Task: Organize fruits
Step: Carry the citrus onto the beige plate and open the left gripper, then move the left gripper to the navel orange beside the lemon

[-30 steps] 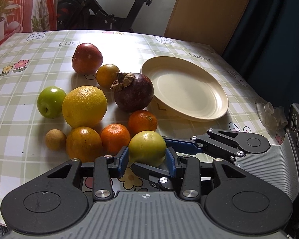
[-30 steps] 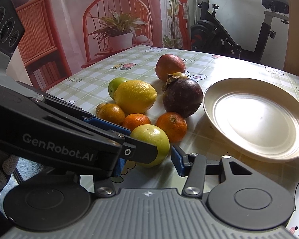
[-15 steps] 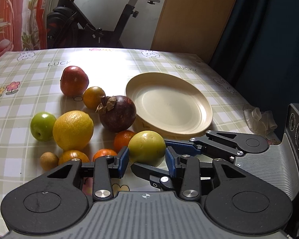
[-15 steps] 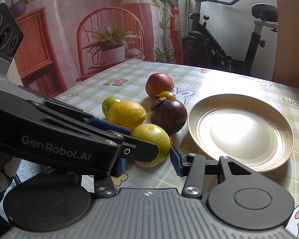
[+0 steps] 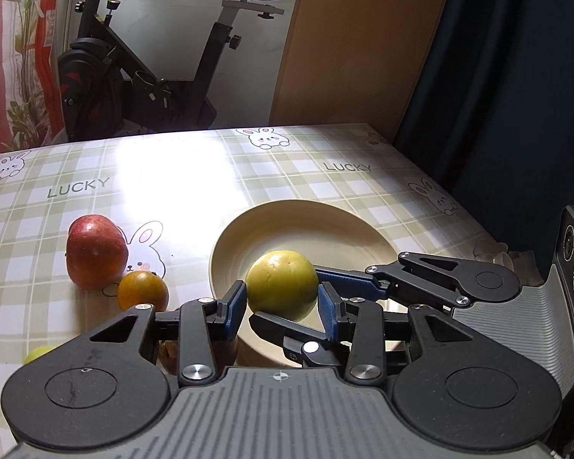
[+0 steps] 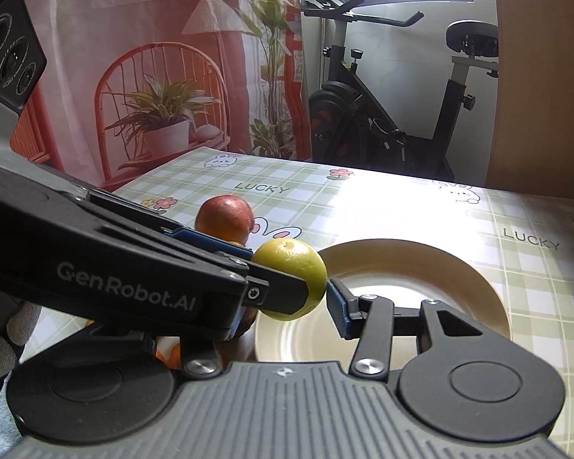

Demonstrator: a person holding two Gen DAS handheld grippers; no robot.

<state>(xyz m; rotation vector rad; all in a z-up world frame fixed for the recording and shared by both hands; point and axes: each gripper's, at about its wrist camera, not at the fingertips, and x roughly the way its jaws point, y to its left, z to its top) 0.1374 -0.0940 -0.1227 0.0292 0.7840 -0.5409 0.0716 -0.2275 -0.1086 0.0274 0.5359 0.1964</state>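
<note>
The left tool (image 5: 281, 302) is gripping a yellow-green fruit (image 5: 282, 285) between its blue pads, holding it in the air over the near edge of the cream plate (image 5: 306, 225). The right tool (image 6: 327, 298) is clasping the same fruit crosswise. A red apple (image 5: 95, 251) and a small orange (image 5: 143, 290) are sitting on the checked worktop (image 5: 164, 191), left of the plate
</note>
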